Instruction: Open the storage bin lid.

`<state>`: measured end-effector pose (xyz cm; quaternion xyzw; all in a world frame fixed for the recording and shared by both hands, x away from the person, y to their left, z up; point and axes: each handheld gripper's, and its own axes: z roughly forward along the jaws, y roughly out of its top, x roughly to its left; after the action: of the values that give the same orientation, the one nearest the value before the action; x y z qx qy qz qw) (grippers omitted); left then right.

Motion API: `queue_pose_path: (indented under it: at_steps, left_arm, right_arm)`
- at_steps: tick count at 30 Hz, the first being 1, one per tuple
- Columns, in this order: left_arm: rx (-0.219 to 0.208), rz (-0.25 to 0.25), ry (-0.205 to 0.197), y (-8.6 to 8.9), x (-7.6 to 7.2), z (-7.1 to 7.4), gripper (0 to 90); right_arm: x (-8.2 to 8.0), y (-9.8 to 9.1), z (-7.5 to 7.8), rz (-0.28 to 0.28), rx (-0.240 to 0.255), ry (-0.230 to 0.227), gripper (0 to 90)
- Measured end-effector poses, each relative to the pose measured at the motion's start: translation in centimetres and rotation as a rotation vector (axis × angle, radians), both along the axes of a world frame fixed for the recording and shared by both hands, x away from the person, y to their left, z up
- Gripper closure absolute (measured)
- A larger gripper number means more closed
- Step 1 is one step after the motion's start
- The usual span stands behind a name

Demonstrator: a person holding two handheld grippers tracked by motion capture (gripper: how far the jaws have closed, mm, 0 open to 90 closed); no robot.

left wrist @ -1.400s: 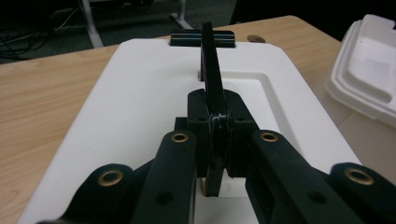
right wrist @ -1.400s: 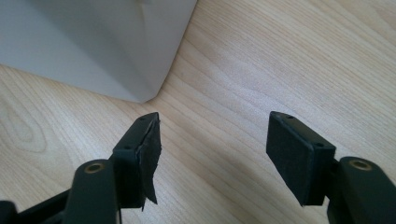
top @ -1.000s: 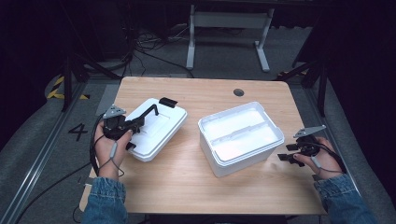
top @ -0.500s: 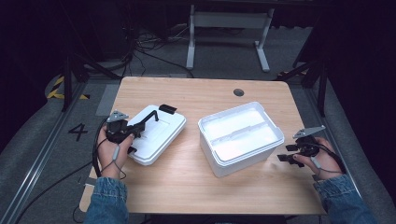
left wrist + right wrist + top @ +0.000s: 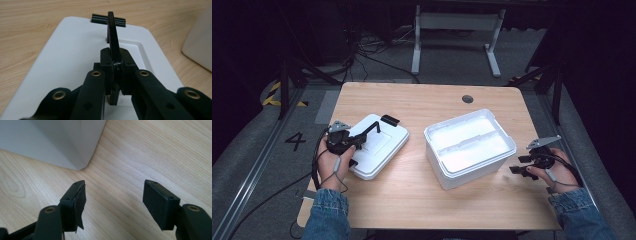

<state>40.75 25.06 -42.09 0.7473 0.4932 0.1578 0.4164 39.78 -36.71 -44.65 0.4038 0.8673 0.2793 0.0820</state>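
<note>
"Grippers first, please: where are they, and what are the claws doing?"

"Left gripper [image 5: 373, 129] sits at the table's left, held in the person's left hand [image 5: 333, 159]. Its jaws are pressed together, pinching a thin black handle [image 5: 113, 42] that stands upright on the flat white foam lid [image 5: 377, 145]. The lid lies flat on the wooden table [image 5: 432, 102]. Right gripper [image 5: 518, 164] is at the table's right edge, in the right hand [image 5: 557, 167], with its claws spread apart over bare wood, gripping nothing."

"And the box?"

"White foam box [image 5: 469, 147] stands open at mid-table, between the two grippers, apart from the lid. One corner shows just beyond the right gripper's jaws."
</note>
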Motion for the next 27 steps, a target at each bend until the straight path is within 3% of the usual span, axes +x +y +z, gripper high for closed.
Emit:
queue_pose_path:
  at_steps: [6, 12, 15, 18, 20, 22, 27]
  left_arm:
    - [0.001, -0.01, 0.005, -0.2, 0.3, -0.3, 84.1]
    - [0.041, -0.032, 0.032, -0.5, 0.6, -0.7, 84.1]
    - [0.041, -0.036, 0.04, -0.5, 0.6, -0.9, 84.0]
    - [0.053, -0.041, 0.076, -0.5, 0.7, -1.1, 83.8]
    - [0.063, -0.043, 0.08, -0.5, 0.7, -1.2, 83.6]
    - [0.059, -0.043, 0.085, -0.5, 0.6, -1.3, 80.8]
    - [0.041, -0.046, 0.046, -0.5, 0.4, -0.8, 66.9]
  right_arm:
    - [-0.1, -0.2, -0.1, -0.004, 0.003, 0.001, 35.7]
    - [-0.3, -0.4, -0.2, -0.01, 0.001, 0.005, 35.6]
    - [-0.3, -0.5, -0.2, -0.009, 0.003, 0.005, 35.5]
    - [-0.2, -0.5, -0.3, -0.008, 0.002, 0.007, 35.5]
    - [-0.2, -0.5, -0.3, -0.009, 0.003, 0.007, 35.5]
    - [-0.2, -0.5, -0.3, -0.01, 0.003, 0.006, 35.5]
    - [-0.2, -0.5, -0.2, -0.01, 0.006, 0.005, 35.2]
